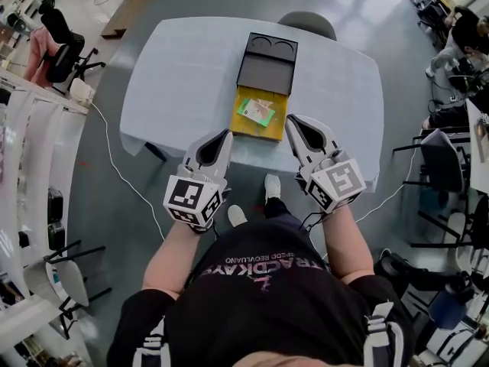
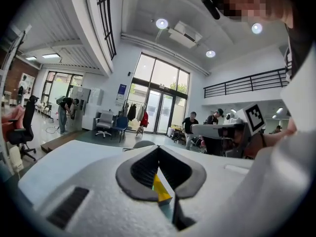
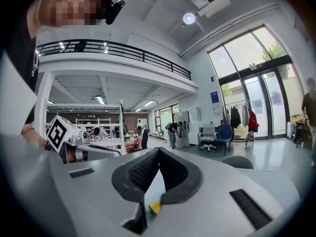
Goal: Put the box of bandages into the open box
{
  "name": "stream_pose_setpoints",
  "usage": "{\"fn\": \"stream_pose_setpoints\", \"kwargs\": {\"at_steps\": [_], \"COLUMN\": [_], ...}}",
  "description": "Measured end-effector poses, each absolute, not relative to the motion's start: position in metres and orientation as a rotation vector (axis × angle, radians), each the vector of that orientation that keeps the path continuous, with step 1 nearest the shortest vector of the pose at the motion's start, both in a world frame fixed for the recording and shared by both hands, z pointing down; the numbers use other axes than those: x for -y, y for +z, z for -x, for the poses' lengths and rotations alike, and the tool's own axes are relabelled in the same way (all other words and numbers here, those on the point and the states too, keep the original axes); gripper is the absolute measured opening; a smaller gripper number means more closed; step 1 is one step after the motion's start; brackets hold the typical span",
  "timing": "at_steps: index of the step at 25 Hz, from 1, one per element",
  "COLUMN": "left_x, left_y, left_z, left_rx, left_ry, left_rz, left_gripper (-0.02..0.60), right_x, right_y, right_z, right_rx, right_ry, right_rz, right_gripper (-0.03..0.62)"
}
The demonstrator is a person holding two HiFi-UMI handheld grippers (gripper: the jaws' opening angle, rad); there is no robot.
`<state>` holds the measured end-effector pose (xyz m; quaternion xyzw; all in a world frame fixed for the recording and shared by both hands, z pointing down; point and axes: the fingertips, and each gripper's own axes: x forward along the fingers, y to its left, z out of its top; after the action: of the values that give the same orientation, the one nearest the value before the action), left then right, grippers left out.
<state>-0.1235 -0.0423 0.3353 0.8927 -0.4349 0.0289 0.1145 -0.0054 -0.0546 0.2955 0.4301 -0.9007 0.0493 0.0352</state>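
The left tool point(image 1: 227, 134) and the right tool point(image 1: 291, 118), seen from above, are both pinched shut and hold nothing, up off the table point(image 1: 168, 75). The box of bandages point(image 1: 256, 111) lies inside the yellow open box point(image 1: 248, 131), so I think the job is done. In the left tool's view its jaws meet, with nothing between. The right tool's view shows the same: tips together, empty.

The box of bandages point(image 1: 255, 111) is lying in the open box point(image 1: 248, 131), which is sitting at the table's point(image 1: 183, 75) near edge, a tray point(image 1: 266, 67) touching its far side. You are holding the left gripper point(image 1: 227, 134) just left of it, the right gripper point(image 1: 290, 119) just right
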Motion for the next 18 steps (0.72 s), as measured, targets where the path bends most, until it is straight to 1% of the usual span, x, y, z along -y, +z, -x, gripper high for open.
{"fn": "stream_pose_setpoints", "kwargs": {"at_steps": [11, 18], "left_x": [-0.007, -0.017], "left_y": [0.33, 0.331], "left_z": [0.128, 0.119], "left_rx": [1.178, 1.173], "left_ry": [0.079, 0.074], "left_rz": [-2.674, -2.678], "left_gripper": [0.016, 0.015], "right_x": [-0.004, -0.019], "right_y": [0.301, 0.305], "right_z": [0.014, 0.009], "right_rx": [2.714, 2.71], "right_ry": [0.164, 0.166], "right_rz": [-1.389, -1.365], "right_gripper": [0.011, 0.011]}}
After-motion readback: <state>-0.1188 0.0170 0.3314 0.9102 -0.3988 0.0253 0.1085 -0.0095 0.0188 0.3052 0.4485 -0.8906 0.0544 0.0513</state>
